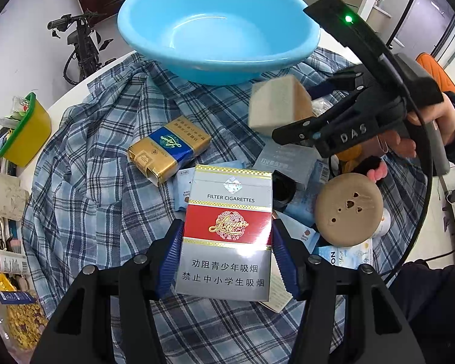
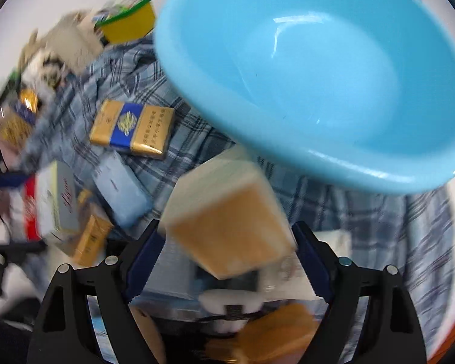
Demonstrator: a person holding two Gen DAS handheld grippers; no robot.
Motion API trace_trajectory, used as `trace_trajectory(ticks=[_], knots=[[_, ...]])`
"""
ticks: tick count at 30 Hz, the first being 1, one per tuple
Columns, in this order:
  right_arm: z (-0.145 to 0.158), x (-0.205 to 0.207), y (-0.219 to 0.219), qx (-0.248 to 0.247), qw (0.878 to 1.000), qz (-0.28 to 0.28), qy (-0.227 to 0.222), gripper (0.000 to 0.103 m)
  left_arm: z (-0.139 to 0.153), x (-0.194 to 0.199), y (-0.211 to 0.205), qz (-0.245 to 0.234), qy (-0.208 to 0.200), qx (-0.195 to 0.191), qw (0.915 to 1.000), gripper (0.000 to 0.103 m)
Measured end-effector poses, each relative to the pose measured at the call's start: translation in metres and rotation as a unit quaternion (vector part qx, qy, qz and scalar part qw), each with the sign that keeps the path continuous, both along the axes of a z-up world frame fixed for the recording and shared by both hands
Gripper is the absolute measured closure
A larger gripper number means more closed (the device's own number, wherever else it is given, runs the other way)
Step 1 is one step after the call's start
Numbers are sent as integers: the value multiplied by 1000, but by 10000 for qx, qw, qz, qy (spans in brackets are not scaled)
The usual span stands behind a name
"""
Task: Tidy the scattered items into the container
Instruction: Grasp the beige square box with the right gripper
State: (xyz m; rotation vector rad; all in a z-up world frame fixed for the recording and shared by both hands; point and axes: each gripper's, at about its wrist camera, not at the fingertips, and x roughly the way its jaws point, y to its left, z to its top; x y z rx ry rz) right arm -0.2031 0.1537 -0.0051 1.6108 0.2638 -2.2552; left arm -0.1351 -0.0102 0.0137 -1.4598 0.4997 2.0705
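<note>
My left gripper (image 1: 227, 227) is shut on a silver-and-red cigarette pack (image 1: 227, 230), held upright over the plaid cloth (image 1: 91, 182). The empty light-blue basin (image 1: 215, 60) stands on the cloth farther back. A tan block (image 1: 279, 106) hangs blurred and tilted just in front of the basin, at the tips of my right gripper (image 1: 300, 106). In the right wrist view that block (image 2: 227, 218) lies loose between the open fingers of my right gripper (image 2: 227, 227), below the basin (image 2: 318, 151) rim. A gold-and-blue pack (image 1: 166, 148) (image 2: 133, 127) lies flat on the cloth.
A round tan disc (image 1: 348, 209), light-blue packets (image 1: 300, 206) and small boxes lie on the cloth to the right. A yellow bin (image 1: 30, 133) and clutter fill the table's left edge. A person's hand (image 1: 439, 127) grips the right tool. A scooter (image 1: 82, 42) stands behind.
</note>
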Motion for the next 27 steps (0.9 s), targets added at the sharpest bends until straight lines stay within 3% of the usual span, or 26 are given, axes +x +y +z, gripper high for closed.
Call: trace_trajectory(ticks=[3, 9, 12, 19, 27], knots=[[2, 6, 0, 357, 9988, 269, 181, 17, 0, 3, -1, -26, 4, 14, 10000, 43], [14, -9, 9, 81, 9992, 194, 353, 17, 0, 4, -2, -12, 15, 33, 10000, 43], [12, -16, 6, 74, 9993, -22, 363, 17, 0, 4, 0, -23, 24, 36, 10000, 43], [-14, -34, -26, -257, 9955, -877, -254, 17, 0, -1, 1, -57, 46, 78, 9999, 43], [-17, -54, -64, -22, 9955, -939, 87, 17, 3, 3, -19, 90, 66, 142, 9998, 43]])
